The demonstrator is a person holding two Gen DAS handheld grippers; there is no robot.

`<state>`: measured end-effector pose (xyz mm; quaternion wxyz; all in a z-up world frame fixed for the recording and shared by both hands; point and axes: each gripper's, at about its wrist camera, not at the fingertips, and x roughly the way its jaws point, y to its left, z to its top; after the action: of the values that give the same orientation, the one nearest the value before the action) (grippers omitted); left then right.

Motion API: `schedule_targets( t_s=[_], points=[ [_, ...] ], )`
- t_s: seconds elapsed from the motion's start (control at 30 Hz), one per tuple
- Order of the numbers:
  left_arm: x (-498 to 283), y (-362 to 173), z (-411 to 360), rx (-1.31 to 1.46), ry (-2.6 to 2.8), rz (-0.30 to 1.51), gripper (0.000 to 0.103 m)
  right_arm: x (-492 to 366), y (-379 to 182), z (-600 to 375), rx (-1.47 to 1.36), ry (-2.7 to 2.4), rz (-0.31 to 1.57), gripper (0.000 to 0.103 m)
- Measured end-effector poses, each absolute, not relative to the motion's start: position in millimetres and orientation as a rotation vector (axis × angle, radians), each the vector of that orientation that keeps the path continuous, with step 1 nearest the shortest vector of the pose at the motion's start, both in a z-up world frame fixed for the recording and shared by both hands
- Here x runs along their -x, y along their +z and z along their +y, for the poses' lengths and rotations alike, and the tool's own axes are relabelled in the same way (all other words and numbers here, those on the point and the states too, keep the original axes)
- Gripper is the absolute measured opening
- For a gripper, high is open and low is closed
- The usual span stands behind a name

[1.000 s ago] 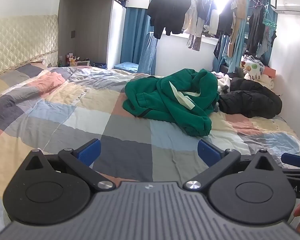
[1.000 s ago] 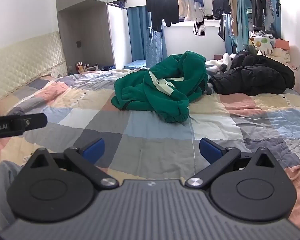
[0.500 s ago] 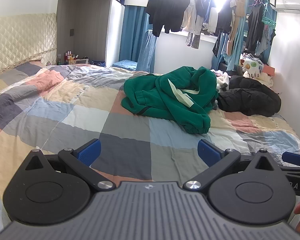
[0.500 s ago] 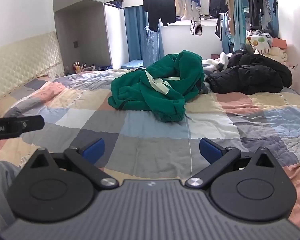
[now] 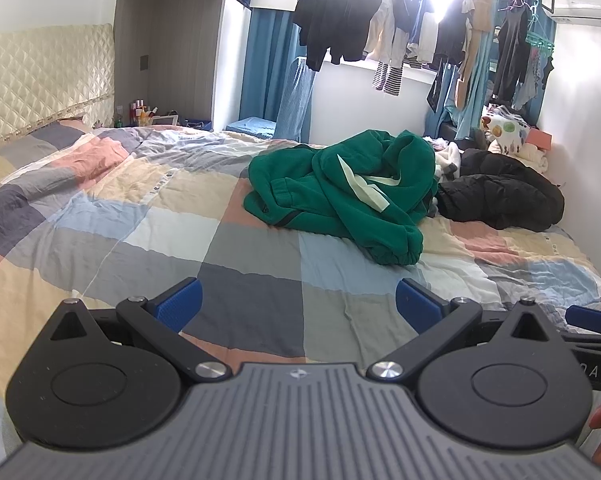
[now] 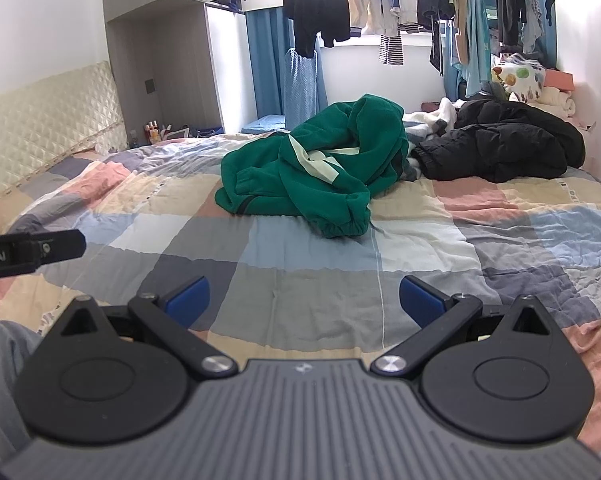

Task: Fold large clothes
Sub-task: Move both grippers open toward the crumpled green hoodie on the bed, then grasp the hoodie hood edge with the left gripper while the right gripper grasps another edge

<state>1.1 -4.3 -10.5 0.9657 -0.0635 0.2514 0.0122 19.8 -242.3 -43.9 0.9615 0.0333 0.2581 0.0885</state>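
A crumpled green sweatshirt [image 5: 340,192] [image 6: 316,168] with pale stripes lies in a heap on the checked quilt [image 5: 236,264] [image 6: 308,256], past the middle of the bed. My left gripper [image 5: 298,306] hovers open over the near part of the quilt, well short of the sweatshirt, with nothing between its blue pads. Over the same near stretch my right gripper [image 6: 304,300] stands open and empty too. Part of the left gripper's body [image 6: 32,250] shows at the left edge of the right wrist view.
A black padded jacket [image 5: 500,196] [image 6: 504,144] lies beside the sweatshirt toward the right wall. Clothes hang on a rail [image 5: 400,32] at the window behind the bed. A quilted headboard [image 5: 40,80] runs along the left; a wardrobe [image 5: 172,48] stands in the far corner.
Both grippers have drifted a little forward toward the sweatshirt, and the views have tilted slightly. Both jaws stay open as before.
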Motion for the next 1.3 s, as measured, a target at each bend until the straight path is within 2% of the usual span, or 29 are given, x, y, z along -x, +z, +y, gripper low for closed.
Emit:
schedule_targets(
  t_s=[1.3],
  points=[
    [-29.5,-27.9,-2.6,0.135,-0.019,0.555,0.103,-27.5,-52.9,-248.7,-0.106,0.153,0.556,0.103]
  ],
)
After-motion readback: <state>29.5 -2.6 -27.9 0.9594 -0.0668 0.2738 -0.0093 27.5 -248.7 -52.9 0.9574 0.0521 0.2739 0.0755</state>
